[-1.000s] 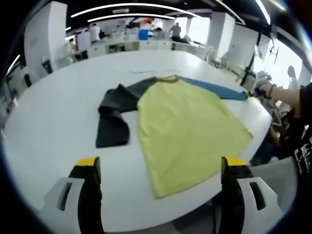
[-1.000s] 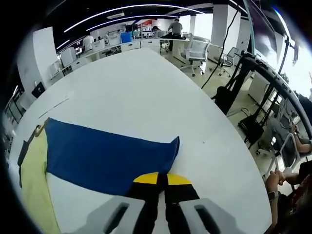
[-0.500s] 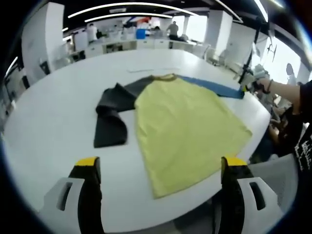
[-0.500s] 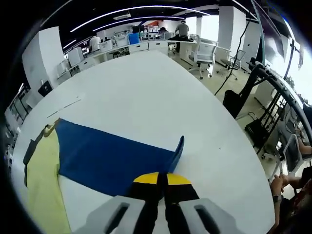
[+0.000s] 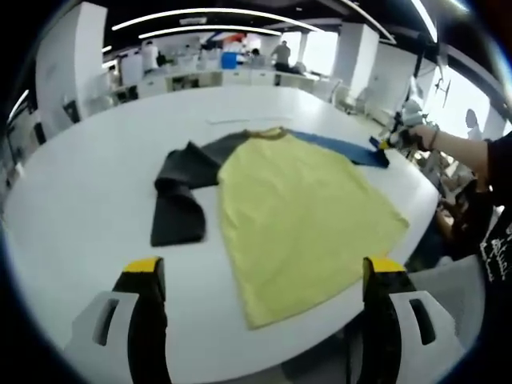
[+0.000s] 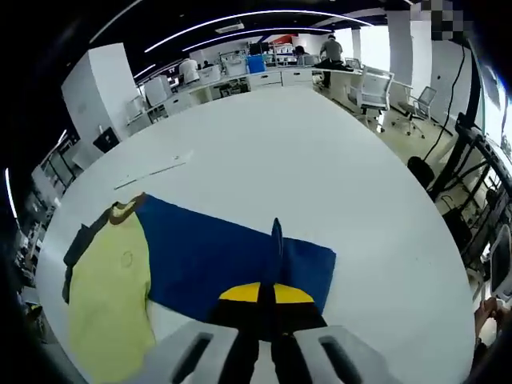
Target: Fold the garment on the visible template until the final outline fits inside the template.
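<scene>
Lifted since before, the blue sleeve (image 6: 232,260) stays pinched in the right claw (image 6: 266,294); left claw (image 5: 264,268) wide; no readable writing.

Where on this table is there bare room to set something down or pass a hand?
The white table is bare left of the dark sleeve and beyond the shirt's collar. The near edge beside the yellow shirt is tight. The right gripper pinches the blue sleeve there.
</scene>
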{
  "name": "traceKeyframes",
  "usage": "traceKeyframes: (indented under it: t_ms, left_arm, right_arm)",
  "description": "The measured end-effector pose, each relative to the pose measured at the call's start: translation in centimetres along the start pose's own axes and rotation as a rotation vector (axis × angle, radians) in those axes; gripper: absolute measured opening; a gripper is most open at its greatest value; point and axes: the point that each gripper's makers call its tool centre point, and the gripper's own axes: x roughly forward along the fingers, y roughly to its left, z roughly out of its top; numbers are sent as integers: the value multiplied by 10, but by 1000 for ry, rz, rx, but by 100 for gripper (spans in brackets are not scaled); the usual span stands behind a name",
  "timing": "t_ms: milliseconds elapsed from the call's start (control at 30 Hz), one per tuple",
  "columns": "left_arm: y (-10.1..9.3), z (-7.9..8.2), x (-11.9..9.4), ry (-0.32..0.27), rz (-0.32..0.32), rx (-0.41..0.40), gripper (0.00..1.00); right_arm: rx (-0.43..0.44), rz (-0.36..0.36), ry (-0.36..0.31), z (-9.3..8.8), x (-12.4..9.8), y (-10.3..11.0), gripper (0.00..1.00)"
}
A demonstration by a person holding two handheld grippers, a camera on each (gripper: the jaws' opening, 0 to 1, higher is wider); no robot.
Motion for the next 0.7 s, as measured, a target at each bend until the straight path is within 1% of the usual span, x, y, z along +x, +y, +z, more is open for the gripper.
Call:
traceKeyframes:
  t_ms: [333, 533, 700]
  left_arm:
    - [-4, -2, 1, 11, -12, 9, 99]
    - [-5, -1, 3, 11, -13, 15, 99]
    - [-6, 0, 4, 10, -19, 20, 99]
  right_arm:
    - [-44, 67, -7, 13, 8, 36, 0]
    - [-57, 103, -14, 17, 10, 56, 0]
    - [-73, 139, -28, 23, 8, 78, 0]
